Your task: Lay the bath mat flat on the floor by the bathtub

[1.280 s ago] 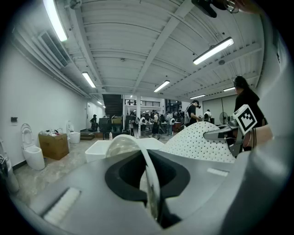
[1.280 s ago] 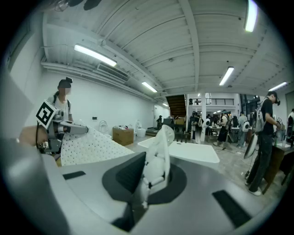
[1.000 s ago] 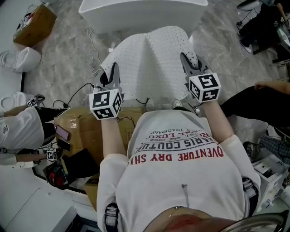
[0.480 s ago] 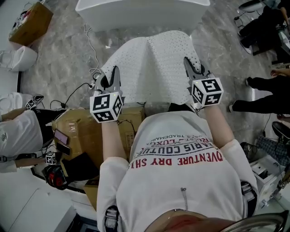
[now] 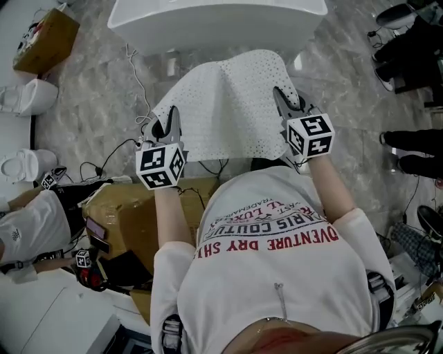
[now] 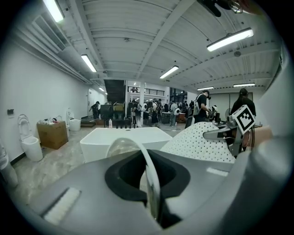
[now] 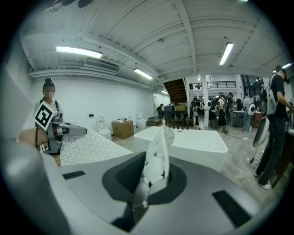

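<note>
**Both grippers clamp the bath mat in front of the bathtub**

Head view: the left gripper (image 5: pixel 169 116) and the right gripper (image 5: pixel 282 98) each pinch a near corner of the white perforated bath mat (image 5: pixel 228 97). The mat is spread between them, and its far edge reaches toward the white bathtub (image 5: pixel 214 21) over the marble floor (image 5: pixel 97 90). Whether that edge touches the floor cannot be told. A cardboard box (image 5: pixel 124 204) sits under the left arm.

Left gripper view: the jaws are clenched on a thin edge of the mat. The dotted sheet arches off to the right, and the tub is straight ahead.

Right gripper view: the jaws are closed on a bunched mat corner. The mat stretches away to the left, with the tub beyond.
</note>
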Tool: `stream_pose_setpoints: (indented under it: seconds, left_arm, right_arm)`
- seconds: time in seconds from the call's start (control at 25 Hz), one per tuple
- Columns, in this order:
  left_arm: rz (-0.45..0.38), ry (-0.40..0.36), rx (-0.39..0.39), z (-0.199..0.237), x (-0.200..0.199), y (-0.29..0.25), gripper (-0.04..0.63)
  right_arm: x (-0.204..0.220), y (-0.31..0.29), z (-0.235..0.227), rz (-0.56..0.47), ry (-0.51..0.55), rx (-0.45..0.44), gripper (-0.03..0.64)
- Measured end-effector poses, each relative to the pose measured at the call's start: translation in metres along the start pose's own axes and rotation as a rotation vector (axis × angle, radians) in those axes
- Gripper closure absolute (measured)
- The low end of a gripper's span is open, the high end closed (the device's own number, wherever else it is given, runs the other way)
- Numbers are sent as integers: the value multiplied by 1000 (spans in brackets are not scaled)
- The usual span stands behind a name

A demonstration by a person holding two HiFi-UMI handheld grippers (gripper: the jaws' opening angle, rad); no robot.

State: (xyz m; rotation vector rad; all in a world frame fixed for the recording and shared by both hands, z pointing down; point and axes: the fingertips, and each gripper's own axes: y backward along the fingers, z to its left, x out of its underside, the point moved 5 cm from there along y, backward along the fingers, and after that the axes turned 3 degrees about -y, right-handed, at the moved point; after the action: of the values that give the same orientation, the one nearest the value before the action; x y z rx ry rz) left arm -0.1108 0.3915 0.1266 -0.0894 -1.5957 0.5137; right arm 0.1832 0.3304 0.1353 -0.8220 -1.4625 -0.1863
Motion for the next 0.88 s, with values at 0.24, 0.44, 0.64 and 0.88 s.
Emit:
stream_pose_setpoints:
  seconds: [0.24,0.44,0.64,0.88]
  left_arm:
    - [8,-4,-27,-1,-49,-101,578]
    - [28,30,-50,10,-69,-174,578]
    - [85,33,-37,30,-68,-227,578]
    - [165,47,-9,84,-34,-291,578]
  right_arm:
    - [-34,-70,-83,9,5,-53,601]
    - [-55,-127,-137,43,3,-74,601]
    - [-54,-178,-173,101,-26,-69,601]
    - [-24,-247,-190,190,-95,-9,601]
